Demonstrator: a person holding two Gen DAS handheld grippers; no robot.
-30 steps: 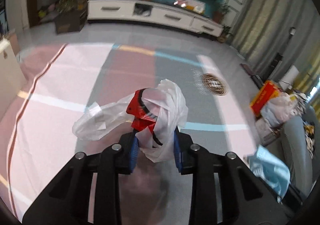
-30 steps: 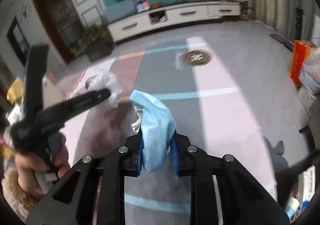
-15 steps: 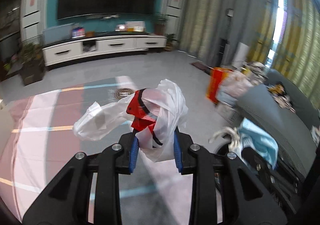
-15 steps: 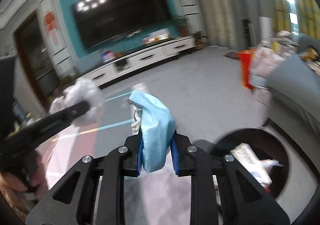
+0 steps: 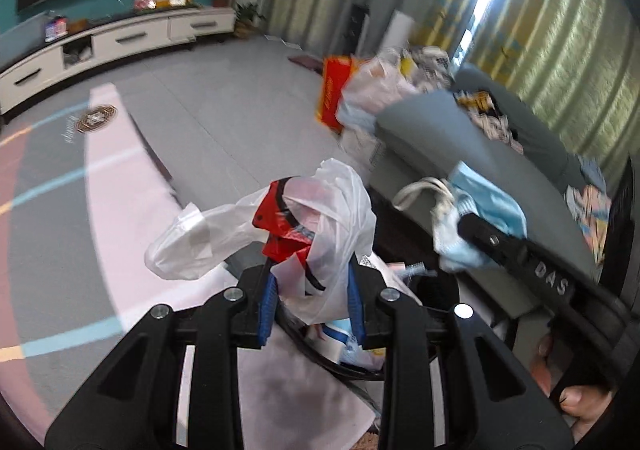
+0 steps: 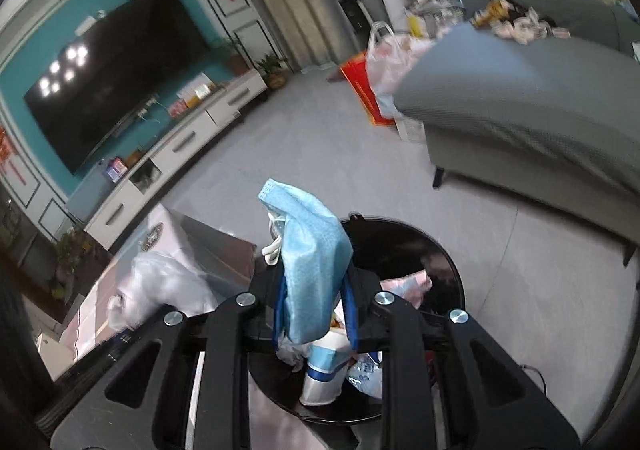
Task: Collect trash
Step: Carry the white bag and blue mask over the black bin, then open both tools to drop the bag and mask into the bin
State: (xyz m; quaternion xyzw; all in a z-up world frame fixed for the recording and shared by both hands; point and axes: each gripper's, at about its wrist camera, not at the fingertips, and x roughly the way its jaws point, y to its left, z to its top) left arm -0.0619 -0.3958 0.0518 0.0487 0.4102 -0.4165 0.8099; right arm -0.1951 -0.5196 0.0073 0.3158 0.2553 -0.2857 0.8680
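My left gripper [image 5: 313, 300] is shut on a crumpled white plastic bag [image 5: 320, 226] with a red wrapper inside it, held above the rim of a round black trash bin [image 5: 320, 354]. My right gripper [image 6: 314, 310] is shut on a light blue face mask [image 6: 310, 266] and holds it over the open bin [image 6: 432, 250], which holds paper and packaging scraps. The mask [image 5: 480, 214] and the right gripper's finger [image 5: 520, 250] also show at the right of the left wrist view. The white bag [image 6: 160, 286] shows blurred at the left of the right wrist view.
A grey sofa [image 6: 532, 102] stands close behind the bin, with clutter on it. Plastic bags and a red box [image 5: 336, 90] lie on the floor by the sofa's end. A white TV cabinet [image 5: 120, 38] lines the far wall. A pink and grey mat [image 5: 120, 186] covers the floor.
Both grippers have swung right from the open floor to the black bin beside the sofa and now point down over it. Each still holds its item.
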